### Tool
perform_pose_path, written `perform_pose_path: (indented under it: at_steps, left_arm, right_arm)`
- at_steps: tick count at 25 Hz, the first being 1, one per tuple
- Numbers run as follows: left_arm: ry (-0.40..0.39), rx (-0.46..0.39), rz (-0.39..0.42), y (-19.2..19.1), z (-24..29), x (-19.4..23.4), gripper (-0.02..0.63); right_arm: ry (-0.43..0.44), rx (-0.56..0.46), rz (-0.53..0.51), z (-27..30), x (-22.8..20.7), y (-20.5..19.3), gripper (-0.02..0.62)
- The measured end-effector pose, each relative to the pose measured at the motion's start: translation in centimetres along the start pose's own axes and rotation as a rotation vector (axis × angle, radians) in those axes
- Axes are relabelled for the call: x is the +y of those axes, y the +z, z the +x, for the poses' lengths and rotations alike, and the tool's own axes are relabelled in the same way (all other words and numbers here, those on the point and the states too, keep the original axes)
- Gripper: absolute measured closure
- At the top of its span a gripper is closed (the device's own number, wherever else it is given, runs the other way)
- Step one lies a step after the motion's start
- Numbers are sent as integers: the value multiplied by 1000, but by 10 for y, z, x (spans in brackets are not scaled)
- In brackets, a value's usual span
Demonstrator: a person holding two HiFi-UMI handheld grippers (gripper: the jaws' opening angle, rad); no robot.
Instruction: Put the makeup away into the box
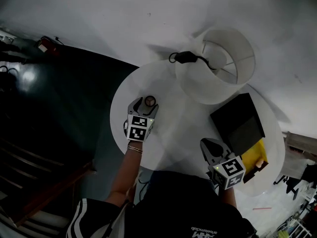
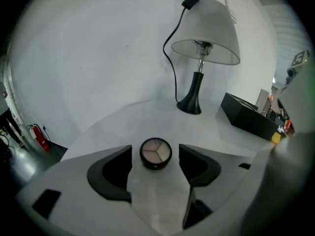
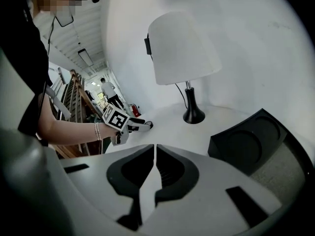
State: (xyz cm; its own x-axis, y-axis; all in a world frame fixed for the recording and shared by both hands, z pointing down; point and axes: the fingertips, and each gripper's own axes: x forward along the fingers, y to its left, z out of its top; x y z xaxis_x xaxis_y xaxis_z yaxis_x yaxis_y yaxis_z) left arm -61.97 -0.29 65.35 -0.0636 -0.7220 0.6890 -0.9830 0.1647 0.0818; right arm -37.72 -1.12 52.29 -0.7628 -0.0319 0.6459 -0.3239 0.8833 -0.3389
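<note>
Left gripper (image 2: 155, 154) and right gripper (image 3: 153, 154): grey bodies, black jaw pads, white cubes (image 1: 138, 128) bearing black square markers. Person: black top (image 1: 188, 202), wrist bracelet (image 1: 134, 148).

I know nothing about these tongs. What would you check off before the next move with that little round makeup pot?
1. Left tongs open wide: ok.
2. Round compact sits centred between them, neither pad touching it: ok.
3. Compact's lid on: cannot tell; its three shades show.
4. Right tongs shut, empty, well away from the compact: ok.
5. Black box on the same table: ok.
6. Free room inside the box: cannot tell.
</note>
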Motion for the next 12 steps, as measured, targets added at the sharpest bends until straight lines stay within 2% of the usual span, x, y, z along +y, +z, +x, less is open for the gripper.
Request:
perform_pose_path:
  at_steps: [4,7,9,12]
  left_arm:
    - [-12,55,19,-2,4,0,311]
    - [-23,65,11,-5,8,-1,315]
    - [-30,57,-10,-4,6,-1,380]
    - [-34,47,-50,-2,2,-3,382]
  right_arm:
    - [-22,-12,17,-5,-3,0,566]
    - [-26,-12,16,-6,-1,-2,566]
    - [-23,-13,13,-6,1,-2,566]
    - [-18,-21,13,-8,2,-3,566]
